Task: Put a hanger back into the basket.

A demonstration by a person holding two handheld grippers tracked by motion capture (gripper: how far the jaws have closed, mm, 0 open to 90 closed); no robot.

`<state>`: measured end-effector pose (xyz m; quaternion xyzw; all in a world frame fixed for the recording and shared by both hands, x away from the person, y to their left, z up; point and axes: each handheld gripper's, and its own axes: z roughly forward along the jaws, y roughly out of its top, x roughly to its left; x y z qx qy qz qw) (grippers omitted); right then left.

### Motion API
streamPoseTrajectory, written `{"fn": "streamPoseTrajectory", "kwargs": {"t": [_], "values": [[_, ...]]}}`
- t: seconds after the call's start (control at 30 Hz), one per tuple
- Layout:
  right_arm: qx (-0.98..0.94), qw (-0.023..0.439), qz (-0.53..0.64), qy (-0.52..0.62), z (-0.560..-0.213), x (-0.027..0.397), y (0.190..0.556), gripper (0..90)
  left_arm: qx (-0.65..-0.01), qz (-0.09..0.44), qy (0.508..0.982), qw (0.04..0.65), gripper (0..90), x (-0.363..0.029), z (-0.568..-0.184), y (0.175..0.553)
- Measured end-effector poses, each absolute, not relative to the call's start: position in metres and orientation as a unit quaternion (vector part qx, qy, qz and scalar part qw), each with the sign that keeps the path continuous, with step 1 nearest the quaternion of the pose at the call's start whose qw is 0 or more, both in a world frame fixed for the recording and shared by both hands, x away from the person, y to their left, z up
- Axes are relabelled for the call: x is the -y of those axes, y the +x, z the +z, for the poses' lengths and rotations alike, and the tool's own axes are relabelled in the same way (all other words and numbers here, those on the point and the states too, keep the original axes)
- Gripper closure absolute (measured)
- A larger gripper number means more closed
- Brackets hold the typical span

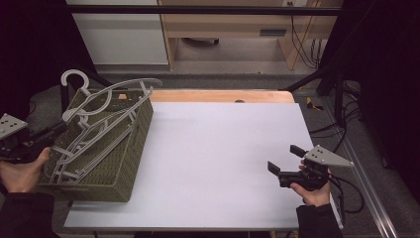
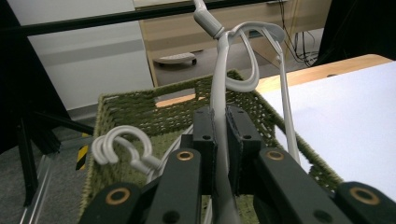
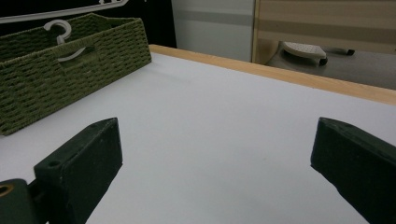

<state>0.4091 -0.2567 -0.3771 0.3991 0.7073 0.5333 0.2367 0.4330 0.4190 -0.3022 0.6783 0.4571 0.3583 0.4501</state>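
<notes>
The desk (image 1: 218, 158) had a smooth white top, with a strip of light wood along its far edge. A green woven basket (image 1: 126, 148) sat on the left side of the desk, with its left part sticking out past the desk's left edge. The middle and right of the white top were bare, reaching to the near edge.

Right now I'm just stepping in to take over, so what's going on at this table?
A person works two handheld grippers. The left gripper is clamped on a grey hanger, held tilted above the green woven basket, which holds more hangers. The right gripper rests open over the bare white table, holding nothing.
</notes>
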Motion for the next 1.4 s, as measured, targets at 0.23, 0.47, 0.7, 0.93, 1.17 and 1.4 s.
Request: {"fn": "streamPoseTrajectory", "kwargs": {"t": [0.23,0.47,0.7,0.93,1.17,1.4], "values": [[-0.709,0.234,0.533,0.399,-0.378,0.256,0.41,2.2,-0.47,0.363,0.675,0.438,82.9,-0.44,-0.311,0.436],[-0.709,0.235,0.531,0.399,-0.378,0.256,0.41,2.2,-0.482,0.357,0.676,0.428,82.9,-0.459,-0.323,0.437],[-0.709,0.236,0.532,0.399,-0.378,0.256,0.41,2.2,-0.494,0.353,0.676,0.418,82.8,-0.476,-0.331,0.437],[-0.709,0.235,0.53,0.401,-0.379,0.255,0.411,2.2,-0.5,0.346,0.68,0.409,82.8,-0.475,-0.34,0.44],[-0.709,0.236,0.531,0.4,-0.378,0.255,0.41,2.2,-0.491,0.349,0.697,0.388,82.8,-0.455,-0.349,0.448],[-0.708,0.235,0.532,0.4,-0.378,0.256,0.41,2.2,-0.491,0.351,0.702,0.377,82.7,-0.451,-0.352,0.449]]}}
